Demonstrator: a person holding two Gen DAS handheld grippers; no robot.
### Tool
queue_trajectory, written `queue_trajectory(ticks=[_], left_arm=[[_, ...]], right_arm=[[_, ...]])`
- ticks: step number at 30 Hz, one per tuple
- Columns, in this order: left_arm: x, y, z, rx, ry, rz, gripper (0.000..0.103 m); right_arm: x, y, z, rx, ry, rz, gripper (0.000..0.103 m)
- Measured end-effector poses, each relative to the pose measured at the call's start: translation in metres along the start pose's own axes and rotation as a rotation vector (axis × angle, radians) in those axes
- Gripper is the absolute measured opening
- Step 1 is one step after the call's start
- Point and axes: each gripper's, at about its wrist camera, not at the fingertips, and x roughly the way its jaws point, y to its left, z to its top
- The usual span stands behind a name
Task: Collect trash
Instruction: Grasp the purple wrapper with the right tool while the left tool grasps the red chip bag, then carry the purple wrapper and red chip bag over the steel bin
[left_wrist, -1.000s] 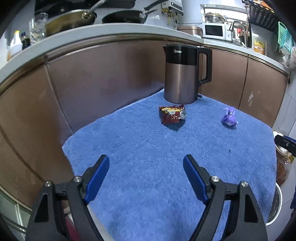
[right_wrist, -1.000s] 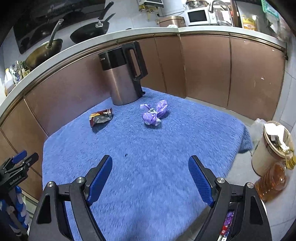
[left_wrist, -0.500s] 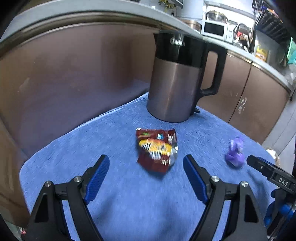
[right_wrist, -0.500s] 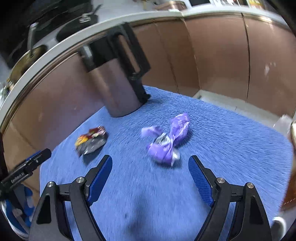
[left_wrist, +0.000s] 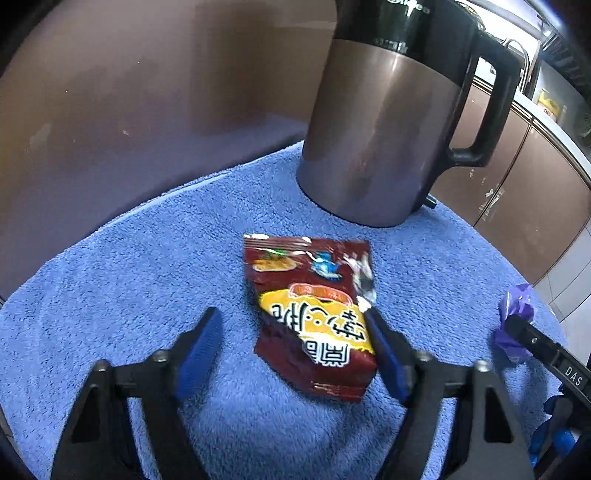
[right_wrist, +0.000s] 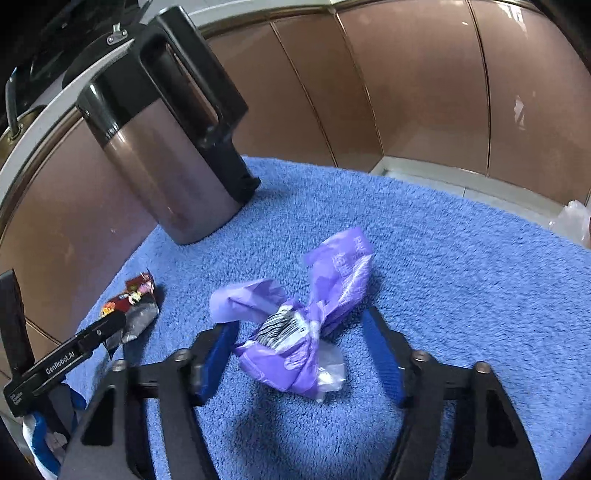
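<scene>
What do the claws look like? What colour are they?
Both claws look alike. The left claw and the right claw each have two black, angular arms with silver bolts, ending in flat blue pads. Seen from the side, the black bodies carry white lettering: "GenRobot.AI" on the left one, "DAS" on the right one.

The right tool (right_wrist: 295, 354) has just been closing around a purple wrapper (right_wrist: 295, 332) lying between its blue pads (right_wrist: 382, 354), left pad touching.
</scene>
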Motion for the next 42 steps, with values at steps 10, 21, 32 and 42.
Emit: queue_trajectory(ticks=[10,21,32,42], left_arm=[[-0.001,0.002,-0.009,-0.005,0.029,-0.044,0.025],[-0.093,0.002,-0.041,0.046,-0.077,-0.014,0.025],[-0.197,-0.005,-0.093,0.093,-0.224,0.078,0.025],[-0.254,-0.017,-0.131,0.133,-0.297,0.093,0.025]], right_arm=[[-0.005,0.012,-0.007,-0.074,-0.02,0.005,0.036],[-0.051,0.044,-0.049,-0.156,-0.022,0.098,0.029],[-0.148,0.076,-0.092,-0.241,-0.089,0.166,0.029],[-0.219,0.088,-0.117,-0.271,-0.147,0.191,0.029]])
